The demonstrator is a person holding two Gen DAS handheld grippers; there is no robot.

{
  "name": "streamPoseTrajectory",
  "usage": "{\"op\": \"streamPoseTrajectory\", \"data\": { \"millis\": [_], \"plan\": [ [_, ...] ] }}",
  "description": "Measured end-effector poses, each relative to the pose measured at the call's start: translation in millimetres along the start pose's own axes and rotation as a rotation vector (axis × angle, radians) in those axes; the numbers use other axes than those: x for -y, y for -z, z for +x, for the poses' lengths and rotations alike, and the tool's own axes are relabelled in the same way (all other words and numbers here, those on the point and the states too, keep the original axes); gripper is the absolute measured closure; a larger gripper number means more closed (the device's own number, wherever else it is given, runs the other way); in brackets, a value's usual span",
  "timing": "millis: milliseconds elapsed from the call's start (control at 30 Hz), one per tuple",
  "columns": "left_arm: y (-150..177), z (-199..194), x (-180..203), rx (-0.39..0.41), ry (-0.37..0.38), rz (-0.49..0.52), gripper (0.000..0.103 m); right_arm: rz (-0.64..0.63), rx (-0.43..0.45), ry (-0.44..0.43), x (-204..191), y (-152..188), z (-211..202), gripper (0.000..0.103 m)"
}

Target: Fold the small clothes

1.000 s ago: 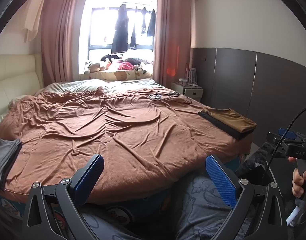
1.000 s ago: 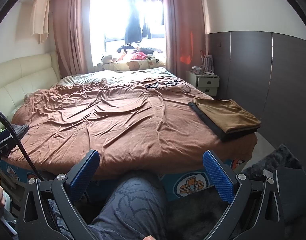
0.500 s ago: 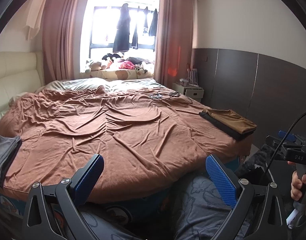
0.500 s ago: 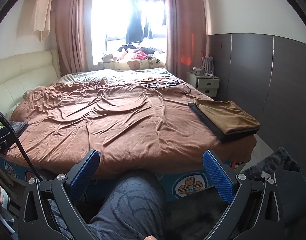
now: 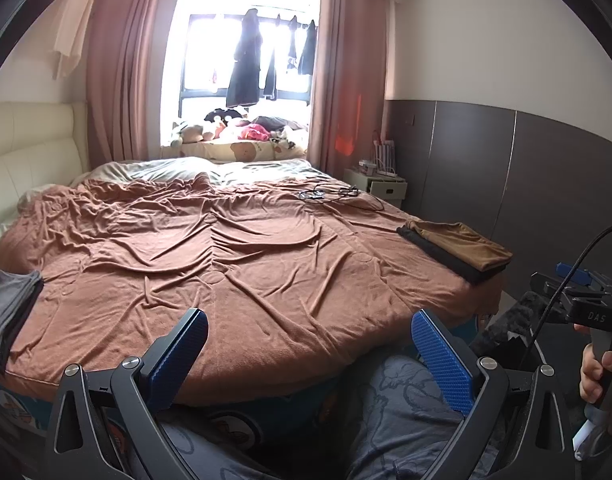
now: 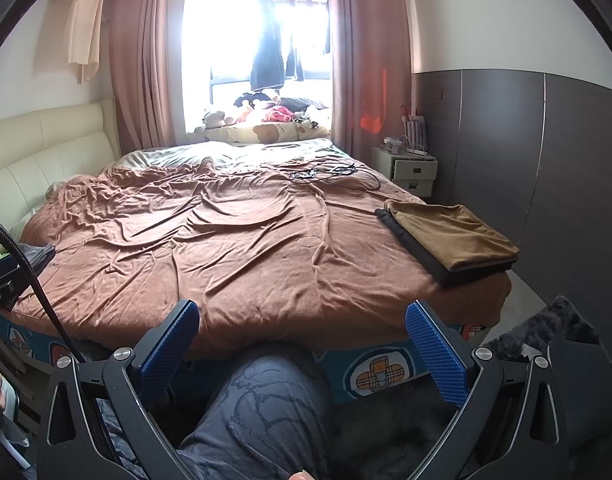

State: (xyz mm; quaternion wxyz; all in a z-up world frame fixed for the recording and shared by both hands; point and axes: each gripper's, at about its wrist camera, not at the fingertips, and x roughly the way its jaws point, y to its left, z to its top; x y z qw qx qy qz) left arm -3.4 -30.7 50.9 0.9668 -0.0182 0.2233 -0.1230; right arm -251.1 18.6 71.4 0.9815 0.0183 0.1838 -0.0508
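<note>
A folded tan garment [image 5: 461,242] [image 6: 453,232] lies on a folded black one [image 5: 445,258] [image 6: 425,252] at the bed's right edge. A folded grey garment [image 5: 8,308] [image 6: 36,254] lies at the bed's left edge. My left gripper [image 5: 309,340] is open and empty, held off the foot of the bed. My right gripper [image 6: 304,332] is open and empty, held above my knee [image 6: 266,396] at the foot of the bed. The right gripper also shows at the right edge of the left wrist view [image 5: 573,280].
The bed carries a rumpled brown cover [image 5: 226,264] [image 6: 234,248]. Black cables [image 5: 329,194] [image 6: 325,172] lie at its far right. A nightstand [image 6: 413,170] stands by the dark wall. A dark rug [image 6: 545,336] lies on the floor at right.
Both views have tilted up slightly. The grippers stay open and empty.
</note>
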Motion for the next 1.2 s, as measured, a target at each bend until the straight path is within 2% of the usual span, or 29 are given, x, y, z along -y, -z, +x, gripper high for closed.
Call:
{"op": "streamPoseTrajectory", "data": {
  "millis": [633,1200],
  "plan": [
    [-1.0,-5.8,2.9,0.014,-0.002,-0.003,0.0,-0.009,0.007,0.01,1.1,0.3,-0.6,0.0],
    [-1.1,-9.6,3.6,0.035,-0.037,-0.018,0.0,-0.015,-0.006,0.008,3.6,2.3,6.9,0.0]
  ]
}}
